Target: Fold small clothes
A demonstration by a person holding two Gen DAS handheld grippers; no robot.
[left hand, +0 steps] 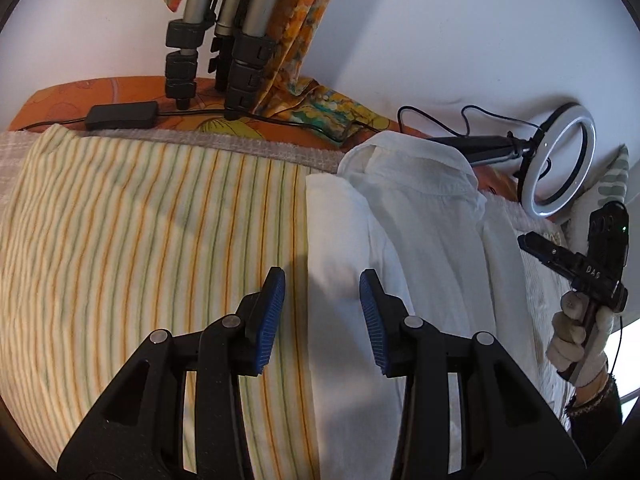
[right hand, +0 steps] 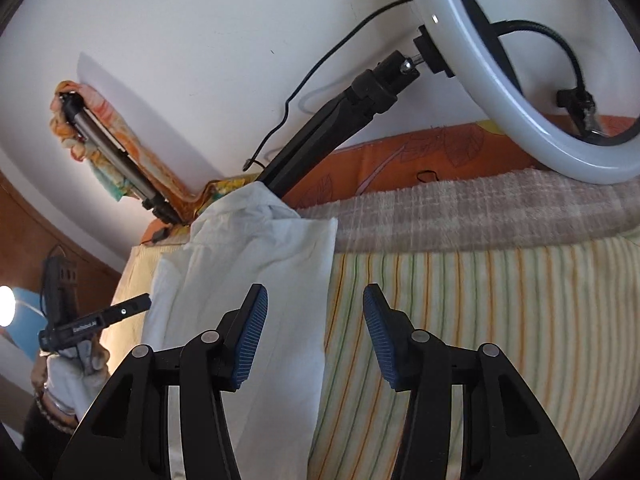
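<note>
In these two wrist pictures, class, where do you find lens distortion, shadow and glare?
Left wrist view: the striped sheet bows into curves, black corners frame the round image, and a soft shadow falls on the white shirt between the fingers. Right wrist view: the ring light looms stretched, and a bright lamp flares at the left edge.
</note>
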